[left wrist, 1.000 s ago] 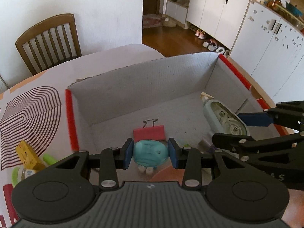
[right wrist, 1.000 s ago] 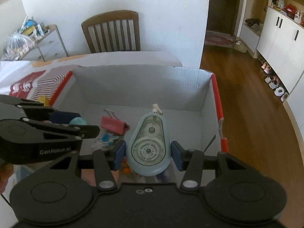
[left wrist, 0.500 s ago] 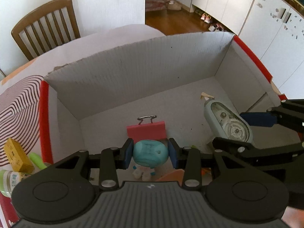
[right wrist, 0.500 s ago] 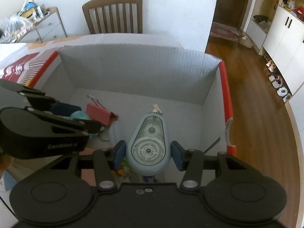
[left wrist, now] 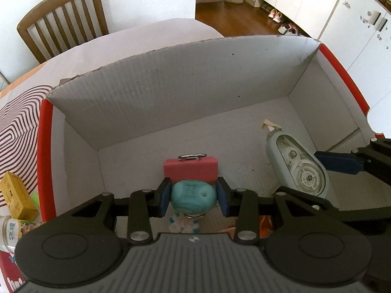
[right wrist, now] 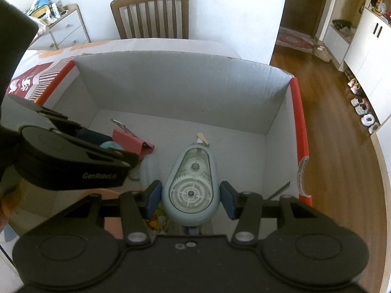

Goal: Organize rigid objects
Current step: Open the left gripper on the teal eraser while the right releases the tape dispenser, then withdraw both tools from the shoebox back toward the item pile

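Teal round-headed toy figure [left wrist: 193, 199] pinched between the blue pads of the left tongs [left wrist: 193, 198], held inside the cardboard box [left wrist: 156, 92] low over the box floor; its small white legs hang below the head. In the right wrist view only a bit of the teal head [right wrist: 111, 145] shows behind the left tongs [right wrist: 107, 146].

Pale blue correction tape dispenser [right wrist: 190, 185] sits between the pads of the right tongs [right wrist: 190, 196], clear window and white gears facing up, tip pointing to the far box wall. Left pad looks to touch its side; right pad shows a thin gap, so can't tell if the grip is firm or just loosened. From the left wrist view the dispenser [left wrist: 297, 168] lies to the right of the toy, right tongs [left wrist: 317, 180] on either side of it.

Pink binder clip [left wrist: 190, 169] rests on the box floor just beyond the toy, wire handle at its far edge. In the right wrist view the clip [right wrist: 133, 141] is left of the dispenser, apart from it.

Box has grey inner walls and red-edged side rims [right wrist: 299, 127]. It stands on a surface [left wrist: 22, 112] with a maroon striped pattern cloth. Left of the box, outside it: a yellow small carton [left wrist: 14, 199] and a clear jar [left wrist: 12, 232] with a label. Wooden chair [right wrist: 150, 14] behind the surface, by the white wall. Wooden floor [right wrist: 342, 146] to the right, shoes along white cabinets.
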Available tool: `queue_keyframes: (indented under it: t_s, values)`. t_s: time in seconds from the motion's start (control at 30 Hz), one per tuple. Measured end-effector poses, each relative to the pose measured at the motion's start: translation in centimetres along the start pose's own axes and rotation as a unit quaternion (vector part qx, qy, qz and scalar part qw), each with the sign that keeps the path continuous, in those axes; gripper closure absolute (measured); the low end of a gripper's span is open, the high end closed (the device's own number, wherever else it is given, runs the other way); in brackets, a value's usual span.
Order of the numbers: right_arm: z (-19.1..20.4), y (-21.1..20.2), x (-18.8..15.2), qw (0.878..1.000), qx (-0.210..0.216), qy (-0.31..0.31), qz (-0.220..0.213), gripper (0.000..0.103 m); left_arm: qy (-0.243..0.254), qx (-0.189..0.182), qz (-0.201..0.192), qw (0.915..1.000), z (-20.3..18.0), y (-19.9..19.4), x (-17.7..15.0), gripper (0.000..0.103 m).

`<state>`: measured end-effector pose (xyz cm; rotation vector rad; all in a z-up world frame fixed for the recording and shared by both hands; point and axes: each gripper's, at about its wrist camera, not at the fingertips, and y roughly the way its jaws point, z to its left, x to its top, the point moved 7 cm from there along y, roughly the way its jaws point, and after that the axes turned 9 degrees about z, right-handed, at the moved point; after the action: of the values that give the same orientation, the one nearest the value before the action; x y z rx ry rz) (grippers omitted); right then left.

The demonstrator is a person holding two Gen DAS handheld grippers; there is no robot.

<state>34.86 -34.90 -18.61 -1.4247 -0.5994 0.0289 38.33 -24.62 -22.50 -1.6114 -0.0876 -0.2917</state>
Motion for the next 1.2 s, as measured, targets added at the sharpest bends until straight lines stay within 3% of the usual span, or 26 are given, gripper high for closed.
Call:
queue_keyframes:
  t_s: [0.2, 0.33, 1.2]
  values:
    - [-0.2, -0.3, 0.0, 1.0, 0.005, 0.0, 0.001, 0.051, -0.014, 0.0, 0.002, 0.9999, 0.0, -0.2, 0.1, 0.063]
    - [-0.1, -0.6, 0.0, 1.0, 0.008, -0.003, 0.002, 0.047, -0.018, 0.002, -0.002, 0.9998, 0.2, -0.8, -0.2, 0.05]
    - [2.4, -7.1, -1.4, 0.998, 0.018, -0.03, -0.054, 0.035, -0.037, -0.024, -0.093, 0.9947, 0.7, -9.5, -3.7, 0.049]
